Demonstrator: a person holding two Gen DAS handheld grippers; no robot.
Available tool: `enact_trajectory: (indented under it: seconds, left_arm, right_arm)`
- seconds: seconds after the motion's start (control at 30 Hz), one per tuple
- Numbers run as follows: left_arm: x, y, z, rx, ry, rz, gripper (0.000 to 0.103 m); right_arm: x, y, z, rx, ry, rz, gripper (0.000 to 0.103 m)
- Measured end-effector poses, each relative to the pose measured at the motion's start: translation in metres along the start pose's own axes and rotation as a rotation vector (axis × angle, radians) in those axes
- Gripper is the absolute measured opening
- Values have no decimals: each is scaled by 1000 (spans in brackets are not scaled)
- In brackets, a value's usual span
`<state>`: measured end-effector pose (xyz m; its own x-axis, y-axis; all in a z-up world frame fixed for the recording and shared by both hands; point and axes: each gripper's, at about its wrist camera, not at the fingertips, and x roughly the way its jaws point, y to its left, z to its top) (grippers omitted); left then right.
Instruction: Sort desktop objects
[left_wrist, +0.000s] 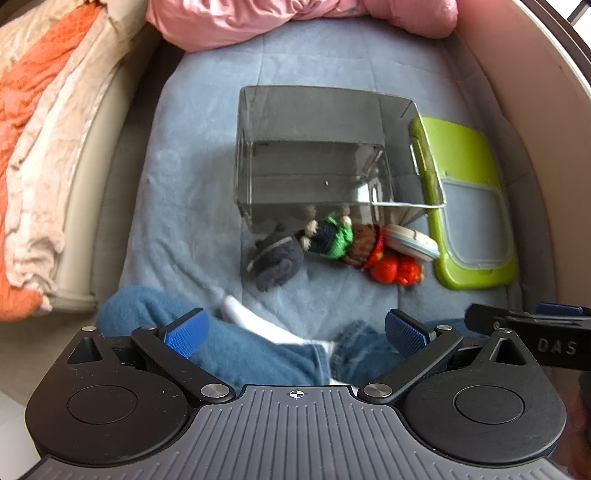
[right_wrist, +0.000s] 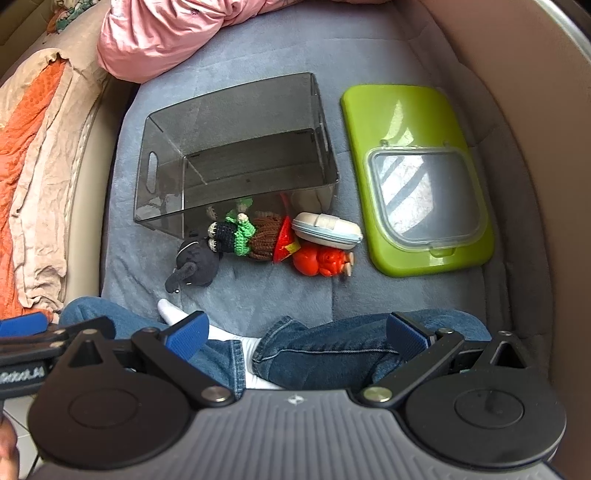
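Left wrist view: the left hand-held gripper (left_wrist: 295, 334) is seen spread wide and holding nothing, above jeans-clad legs (left_wrist: 240, 347) crossed at the near edge of a bed (left_wrist: 184, 184). A smoky bin (left_wrist: 317, 155) is set mid-bed. Along its near wall a grey plush (left_wrist: 275, 260), a crochet doll (left_wrist: 340, 240), a red toy (left_wrist: 395, 271) and a pale case (left_wrist: 410, 240) are lined up, touching one another. A green lid (left_wrist: 469, 206) is laid just beside the bin, toward the bed's right edge. A pink quilt (left_wrist: 295, 18) is bunched at the far edge.

Right wrist view: the right hand-held gripper (right_wrist: 295, 334) is likewise seen wide apart and empty, over the legs (right_wrist: 332, 347). The bin (right_wrist: 236, 147) is seen empty, with the plush (right_wrist: 195, 264), doll (right_wrist: 255, 236), red toy (right_wrist: 325, 262) and case (right_wrist: 327, 229) against its near side. The lid (right_wrist: 413, 110) is seen apart from the bin. The quilt (right_wrist: 166, 33) is seen at the far left corner.
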<state>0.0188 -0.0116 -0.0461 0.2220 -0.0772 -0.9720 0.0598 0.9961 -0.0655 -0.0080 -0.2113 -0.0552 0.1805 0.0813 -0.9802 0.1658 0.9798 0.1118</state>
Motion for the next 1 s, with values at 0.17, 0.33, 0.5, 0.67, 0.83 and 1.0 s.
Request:
enact_trajectory:
  seconds: [0.17, 0.33, 0.5, 0.67, 0.83, 1.0]
  left_arm:
    - [41, 12, 6, 0, 15, -54, 103]
    - [87, 27, 8, 18, 52, -142, 103]
    - [119, 58, 15, -34, 126, -312, 103]
    - [89, 91, 22, -101, -43, -335, 103]
    - [46, 80, 17, 28, -193, -379, 103]
    - [46, 51, 2, 148, -189, -358, 103]
  right_arm:
    - [26, -1, 6, -34, -7, -4, 103]
    - [73, -10, 13, -99, -27, 9, 100]
    - [119, -7, 9, -359, -131, -1, 97]
    - [147, 19, 1, -541, -176, 113, 97]
    - [194, 62, 10, -301, -11, 356, 85]
    - [242, 116, 13, -268, -27, 267, 81]
